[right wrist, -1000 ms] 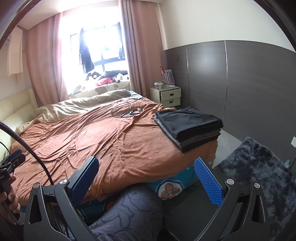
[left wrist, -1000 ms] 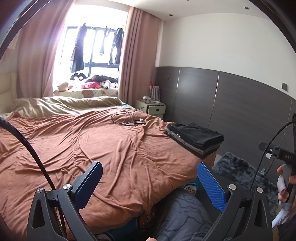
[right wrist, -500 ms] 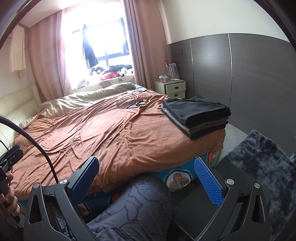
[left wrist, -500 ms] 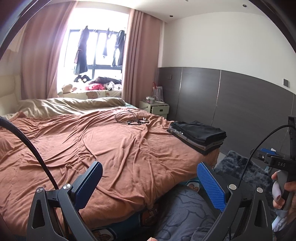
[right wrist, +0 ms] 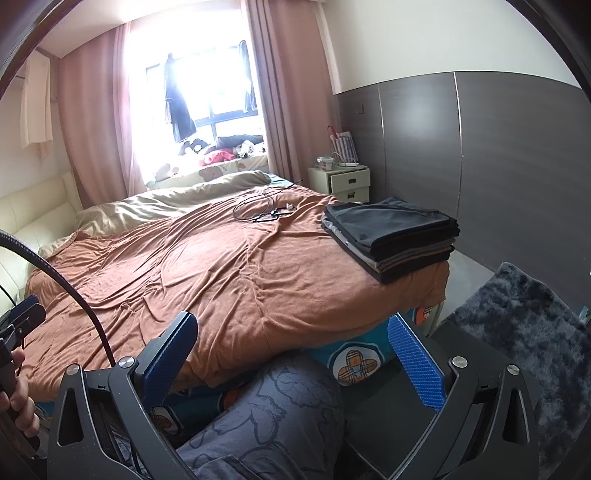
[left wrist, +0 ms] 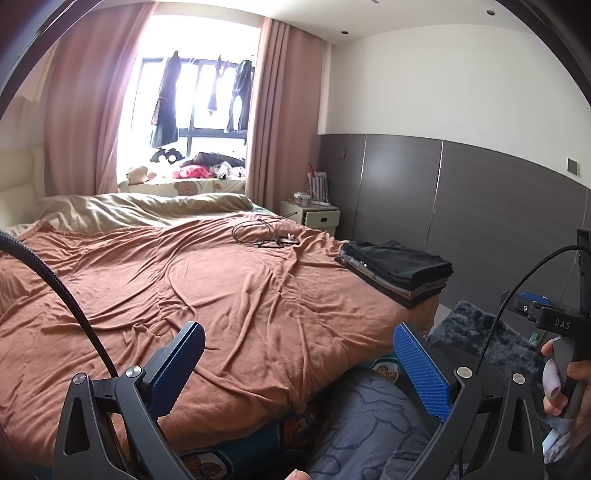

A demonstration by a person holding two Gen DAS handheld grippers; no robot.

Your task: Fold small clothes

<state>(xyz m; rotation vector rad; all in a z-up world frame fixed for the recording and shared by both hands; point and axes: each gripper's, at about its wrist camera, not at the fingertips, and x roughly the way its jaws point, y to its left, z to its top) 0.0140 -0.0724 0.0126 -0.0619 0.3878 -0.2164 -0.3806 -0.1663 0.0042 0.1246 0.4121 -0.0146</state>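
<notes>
Holding both units clear of the bed — left gripper [left wrist: 299, 369] and right gripper [right wrist: 291, 358] spread wide, empty. Folded stack of dark clothes [right wrist: 391, 236] rests at the blanket's [right wrist: 221, 273] right edge; next step, by judgement: fetch another unfolded garment — none visible.

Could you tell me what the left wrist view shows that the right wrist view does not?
Only the left wrist view shows the right hand gripping its handle and the ceiling spotlights. Only the right wrist view shows the left hand and the cream headboard. Both show the stack of folded clothes on the brown bedspread, the coiled cable, and open, empty grippers.
</notes>
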